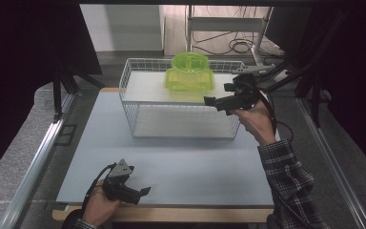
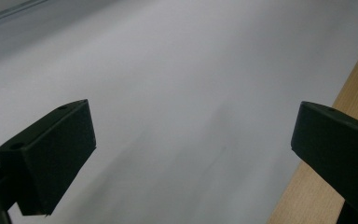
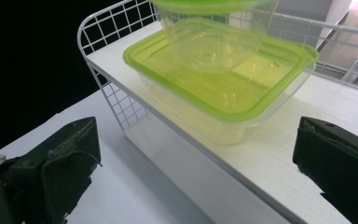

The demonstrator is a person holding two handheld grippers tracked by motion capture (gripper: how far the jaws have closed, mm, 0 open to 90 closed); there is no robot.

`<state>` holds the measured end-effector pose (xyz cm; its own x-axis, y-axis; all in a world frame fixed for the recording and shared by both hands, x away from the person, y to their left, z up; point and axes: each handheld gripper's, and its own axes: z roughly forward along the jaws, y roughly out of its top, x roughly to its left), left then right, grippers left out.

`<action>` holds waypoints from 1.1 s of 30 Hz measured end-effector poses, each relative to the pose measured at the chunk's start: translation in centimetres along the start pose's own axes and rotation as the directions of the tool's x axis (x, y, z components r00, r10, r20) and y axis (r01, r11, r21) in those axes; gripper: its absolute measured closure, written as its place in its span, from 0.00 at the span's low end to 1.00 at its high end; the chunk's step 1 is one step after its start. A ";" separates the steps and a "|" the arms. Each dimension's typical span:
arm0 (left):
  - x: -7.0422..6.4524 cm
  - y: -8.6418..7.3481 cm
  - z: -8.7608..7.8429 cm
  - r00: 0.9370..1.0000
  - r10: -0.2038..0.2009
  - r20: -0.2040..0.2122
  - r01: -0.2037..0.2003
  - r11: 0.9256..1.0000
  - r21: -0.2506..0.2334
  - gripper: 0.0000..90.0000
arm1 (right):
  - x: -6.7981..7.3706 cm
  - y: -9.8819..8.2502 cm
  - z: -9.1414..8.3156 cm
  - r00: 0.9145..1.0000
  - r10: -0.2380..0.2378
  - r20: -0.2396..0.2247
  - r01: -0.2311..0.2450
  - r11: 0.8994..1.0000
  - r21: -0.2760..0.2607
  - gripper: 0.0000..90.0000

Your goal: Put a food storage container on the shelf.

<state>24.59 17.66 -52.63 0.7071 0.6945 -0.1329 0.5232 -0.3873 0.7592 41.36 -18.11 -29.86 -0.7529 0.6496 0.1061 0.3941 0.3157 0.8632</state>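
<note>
A rectangular clear container with a green lid rests on the top shelf of a white wire rack. A round green-lidded tub is stacked on it. My right gripper is open at the rack's right front corner, its jaws pointing left toward the containers with nothing between them. My left gripper is open low over the grey table mat near the front edge, with nothing between its jaws.
The rack has a lower shelf with nothing on it. A wooden table edge runs along the front. Metal rails flank the table, and a stand with cables lies behind.
</note>
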 end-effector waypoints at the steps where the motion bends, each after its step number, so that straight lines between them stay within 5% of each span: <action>1: 0.0 0.0 0.0 1.000 0.000 0.003 0.000 1.000 0.001 0.00 | 0.0 -0.2 0.0 1.000 0.003 0.000 -0.003 1.000 0.001 0.01; 11: 0.1 0.0 0.1 1.000 -0.007 0.015 0.007 1.000 0.000 0.00 | 0.1 -2.1 0.2 1.000 -0.020 0.000 0.020 0.998 0.054 0.00; 33: 0.2 -0.1 0.1 1.000 0.004 -0.017 -0.003 1.000 0.006 0.00 | 1.3 -6.1 1.4 1.000 -0.024 -0.014 0.025 0.998 0.059 0.00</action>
<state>24.71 17.78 -52.82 0.7008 0.7032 -0.1195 0.5237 -0.3935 0.7556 38.73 -18.20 -35.69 -0.7694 0.6320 0.0926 0.4060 0.3719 0.8348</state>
